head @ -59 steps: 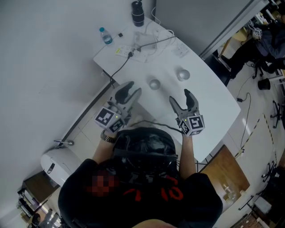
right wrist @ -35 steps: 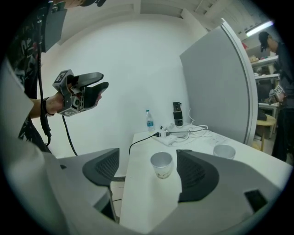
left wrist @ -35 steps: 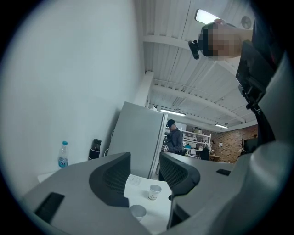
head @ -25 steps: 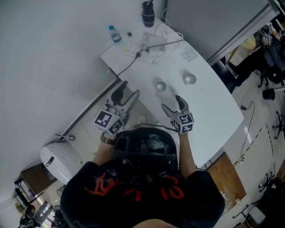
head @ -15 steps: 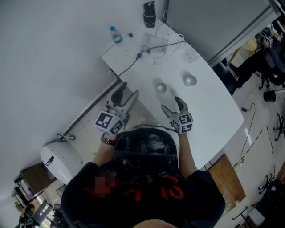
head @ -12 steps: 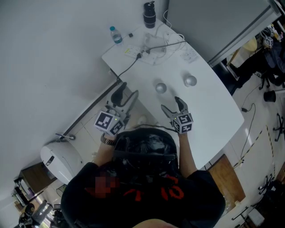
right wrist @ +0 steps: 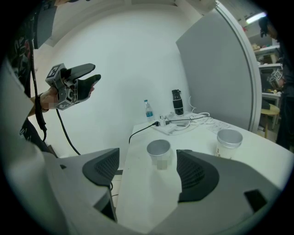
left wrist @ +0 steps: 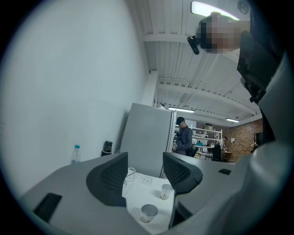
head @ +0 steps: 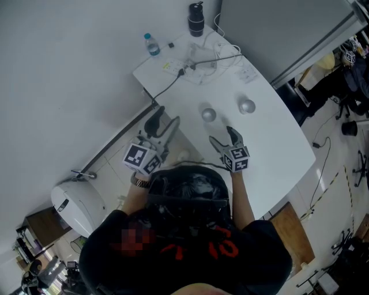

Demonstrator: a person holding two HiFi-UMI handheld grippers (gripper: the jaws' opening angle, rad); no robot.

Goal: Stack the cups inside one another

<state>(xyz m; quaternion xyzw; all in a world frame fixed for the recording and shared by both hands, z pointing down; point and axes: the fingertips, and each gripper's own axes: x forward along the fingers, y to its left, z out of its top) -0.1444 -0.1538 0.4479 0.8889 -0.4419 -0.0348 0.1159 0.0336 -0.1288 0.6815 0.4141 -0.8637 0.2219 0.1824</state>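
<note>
Two paper cups stand upright and apart on the white table point(head: 271, 150): a nearer cup point(head: 208, 114) point(right wrist: 159, 153) point(left wrist: 149, 213) and a farther cup point(head: 247, 106) point(right wrist: 228, 141) point(left wrist: 166, 191). My right gripper point(head: 223, 137) point(right wrist: 147, 167) hovers over the table short of the nearer cup, open, nothing between its jaws. My left gripper point(head: 163, 121) point(left wrist: 144, 172) point(right wrist: 82, 78) is held level beyond the table's left edge, open and empty, with both cups ahead of it.
At the table's far end are a water bottle point(head: 153, 44), a black flask point(head: 196, 11), a power strip with cables point(head: 196, 60) and a sheet of paper point(head: 245, 72). A grey partition point(right wrist: 216, 78) stands behind. A person point(left wrist: 185, 137) stands far off.
Since the earliest frame my right gripper has shifted left, closer in line with the nearer cup. Over the last second neither gripper has visibly moved.
</note>
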